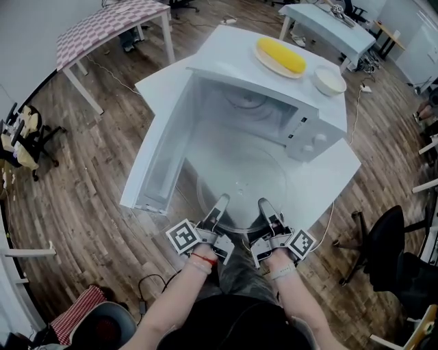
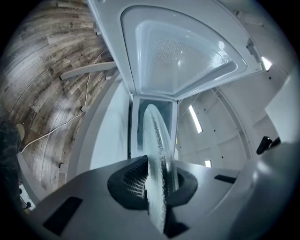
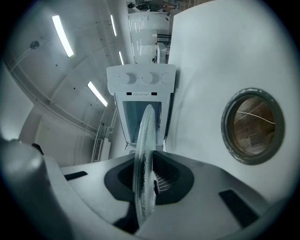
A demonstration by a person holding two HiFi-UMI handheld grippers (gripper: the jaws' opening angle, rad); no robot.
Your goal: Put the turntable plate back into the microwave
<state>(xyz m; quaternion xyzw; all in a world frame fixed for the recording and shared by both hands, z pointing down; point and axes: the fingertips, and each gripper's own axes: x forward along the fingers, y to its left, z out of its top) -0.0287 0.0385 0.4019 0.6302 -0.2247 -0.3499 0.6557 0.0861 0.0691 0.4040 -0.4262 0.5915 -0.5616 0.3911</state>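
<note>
Glass turntable plate (image 1: 239, 179) sits flat at frame centre, its near rim pinched by both the left tongs (image 1: 222, 202) and the right tongs (image 1: 264, 204). The open microwave (image 1: 263, 113) cavity lies straight beyond, toward upper frame.

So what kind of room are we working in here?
Probably an office or lab room, not a kitchen: the microwave sits on a white desk, with a swivel chair beside it, another desk behind, and a wood floor.
</note>
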